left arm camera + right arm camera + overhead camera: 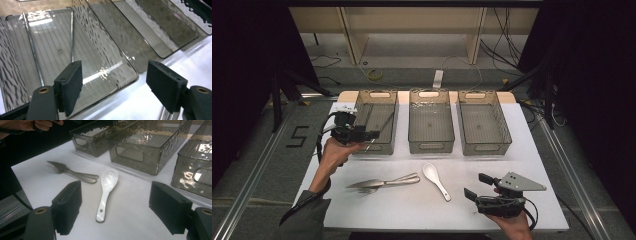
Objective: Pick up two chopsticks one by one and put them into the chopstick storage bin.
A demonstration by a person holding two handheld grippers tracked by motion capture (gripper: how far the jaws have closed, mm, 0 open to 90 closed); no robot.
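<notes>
Three smoky clear bins stand in a row at the back of the white table: the left bin, the middle bin and the right bin. Two thin rods like chopsticks lie on the floor of the left bin. My left gripper hovers at that bin's near corner, open, nothing between its jaws. A white ceramic spoon lies mid-table beside a metal fork and a second metal utensil. My right gripper rests open at the front right, facing the spoon.
The metal cutlery lies left of the spoon in the right gripper view, with the bins behind it. Dark floor, cables and a wooden frame lie beyond the table's far edge. A floor mark "5" sits to the left.
</notes>
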